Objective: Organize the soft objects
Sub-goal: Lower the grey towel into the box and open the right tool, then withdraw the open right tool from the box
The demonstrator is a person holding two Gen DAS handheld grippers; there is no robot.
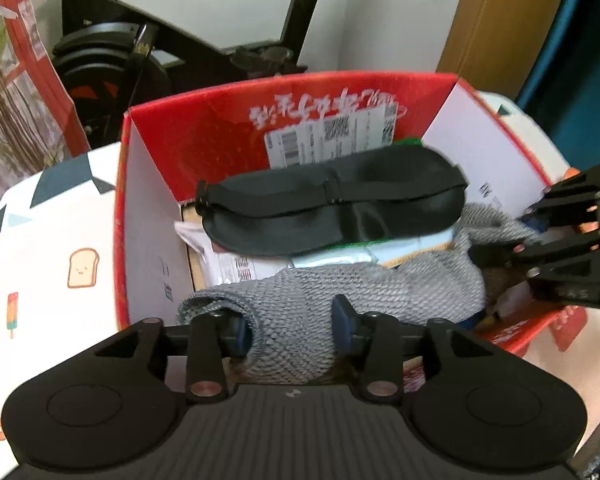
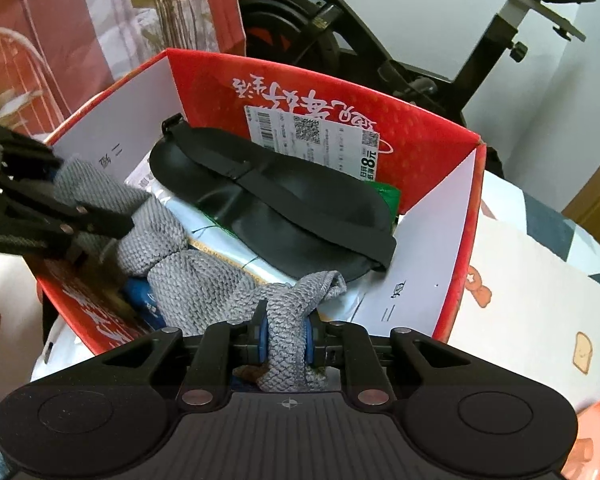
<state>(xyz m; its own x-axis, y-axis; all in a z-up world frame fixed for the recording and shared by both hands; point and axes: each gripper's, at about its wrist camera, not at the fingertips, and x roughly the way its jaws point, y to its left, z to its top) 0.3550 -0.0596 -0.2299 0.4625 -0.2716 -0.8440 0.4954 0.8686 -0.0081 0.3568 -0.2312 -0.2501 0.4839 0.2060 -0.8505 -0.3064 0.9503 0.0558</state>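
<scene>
**Mia:** What is in the red box (image 1: 224, 140)?

**Ben:** A black sleep mask (image 1: 332, 208) lies on top of some packets near the back wall of the box. In front of it lies a gray knitted cloth (image 1: 340, 292), all bunched up.

**Mia:** Who holds the cloth?

**Ben:** The right gripper (image 2: 286, 338) is pinching one end of the gray knitted cloth (image 2: 204, 280) between its blue pads (image 2: 263, 340), at the front edge of the red box (image 2: 420, 148). The left gripper (image 1: 290, 326) is at the other end. Its fingers are spread apart, with the cloth lying between them. One pad (image 1: 342, 320) touches the cloth.

**Mia:** Where does the box sit?

**Ben:** On a table (image 1: 60, 264) with a white cover that has toast and ice pop pictures. The sleep mask (image 2: 276, 200) rests close to a white label (image 2: 312, 136) stuck on the back wall. Behind the table stands a black exercise bike (image 2: 440, 60).
</scene>
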